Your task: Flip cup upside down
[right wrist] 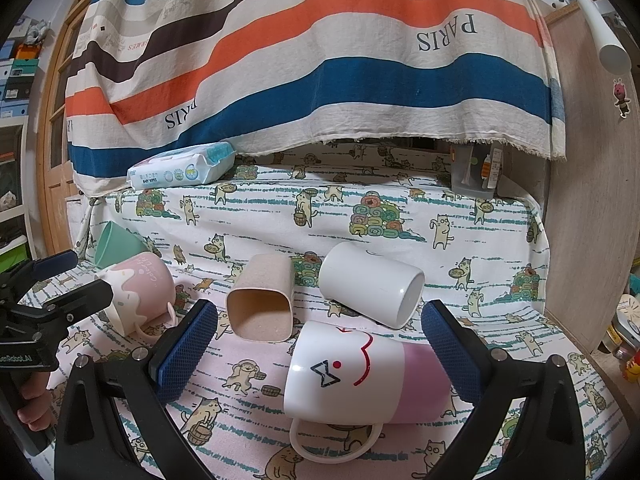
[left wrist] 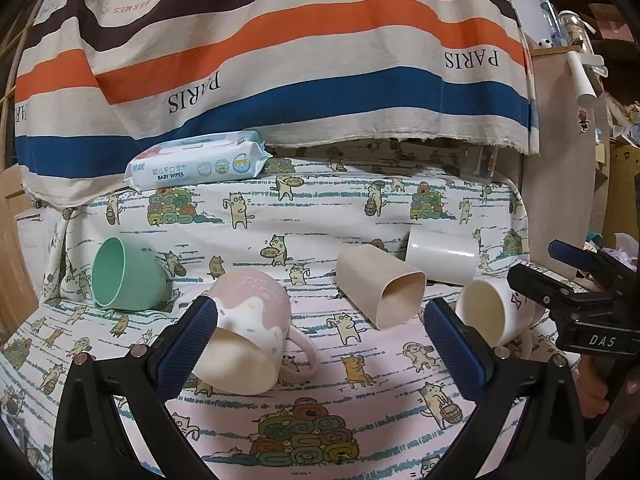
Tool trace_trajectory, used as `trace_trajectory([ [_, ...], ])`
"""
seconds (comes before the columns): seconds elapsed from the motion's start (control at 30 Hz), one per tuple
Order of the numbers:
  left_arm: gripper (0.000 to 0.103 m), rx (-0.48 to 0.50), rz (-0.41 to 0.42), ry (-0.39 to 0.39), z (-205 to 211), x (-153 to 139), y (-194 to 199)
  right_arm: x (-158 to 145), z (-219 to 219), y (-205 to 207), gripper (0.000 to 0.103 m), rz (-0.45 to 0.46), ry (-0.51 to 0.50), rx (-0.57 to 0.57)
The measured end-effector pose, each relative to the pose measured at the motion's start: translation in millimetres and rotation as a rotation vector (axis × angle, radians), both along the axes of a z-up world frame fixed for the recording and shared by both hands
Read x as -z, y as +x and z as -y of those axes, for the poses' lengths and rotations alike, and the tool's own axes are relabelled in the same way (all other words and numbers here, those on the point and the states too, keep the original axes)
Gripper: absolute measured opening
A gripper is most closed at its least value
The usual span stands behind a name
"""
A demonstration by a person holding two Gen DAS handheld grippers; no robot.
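Several cups lie on their sides on the cat-print cloth. A pink-and-white mug [left wrist: 248, 328] lies just ahead of my open left gripper [left wrist: 320, 344], touching its left pad [left wrist: 188, 344]; it shows at the left in the right wrist view [right wrist: 136, 296]. A white-and-pink face mug [right wrist: 360, 376] lies between the pads of my open right gripper [right wrist: 320, 344], handle down; it also shows in the left wrist view [left wrist: 496, 312]. A beige square cup [left wrist: 384, 296] [right wrist: 264, 300], a white cup [left wrist: 440, 260] [right wrist: 372, 284] and a green cup [left wrist: 124, 276] [right wrist: 116, 244] lie nearby.
A pack of baby wipes [left wrist: 196, 164] [right wrist: 180, 170] lies at the back left under a hanging striped cloth [left wrist: 280, 60]. A clear container [right wrist: 476, 172] stands at the back right. A wooden panel [right wrist: 584, 200] bounds the right side.
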State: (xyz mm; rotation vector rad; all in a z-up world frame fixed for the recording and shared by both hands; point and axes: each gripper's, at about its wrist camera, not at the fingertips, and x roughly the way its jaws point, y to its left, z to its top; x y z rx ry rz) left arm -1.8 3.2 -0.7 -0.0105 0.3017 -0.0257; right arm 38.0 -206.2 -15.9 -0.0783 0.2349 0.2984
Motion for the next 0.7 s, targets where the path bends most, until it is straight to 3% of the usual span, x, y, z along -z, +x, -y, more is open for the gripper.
trace_trajectory([
  [0.2,0.103,-0.036,0.003,-0.001,-2.9,-0.2,-1.3,0.8,2.8,1.6,0.103,0.001,0.003,-0.003],
  [0.7,0.103,-0.006,-0.003,0.007,-0.6,-0.5,0.0,-1.4,2.0,-2.1,0.103,-0.001,0.007,-0.004],
])
